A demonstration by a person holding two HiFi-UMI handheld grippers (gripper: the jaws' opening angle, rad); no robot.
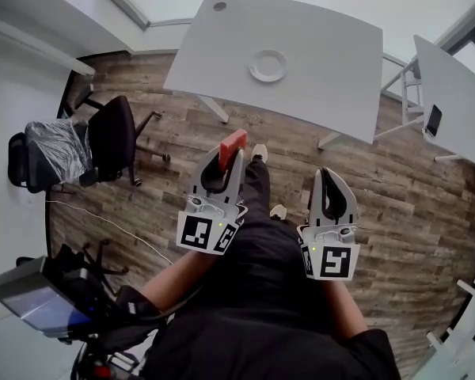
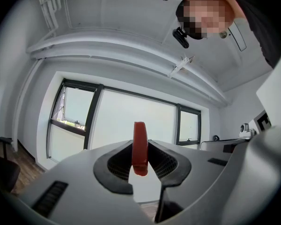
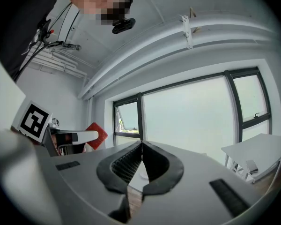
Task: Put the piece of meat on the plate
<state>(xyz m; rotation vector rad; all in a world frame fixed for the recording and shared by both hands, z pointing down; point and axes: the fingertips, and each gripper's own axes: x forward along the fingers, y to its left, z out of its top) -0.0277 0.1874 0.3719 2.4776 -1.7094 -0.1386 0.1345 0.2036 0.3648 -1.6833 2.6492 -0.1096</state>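
Red meat edge-up, jutting forward, pinched by left claw, right claw closed.

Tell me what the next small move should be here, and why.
Probably carry the left gripper forward toward the round white plate on the white table. Its jaws are shut on the flat red piece of meat, which hangs over the wooden floor, short of the table's near edge. The right gripper is shut and empty.
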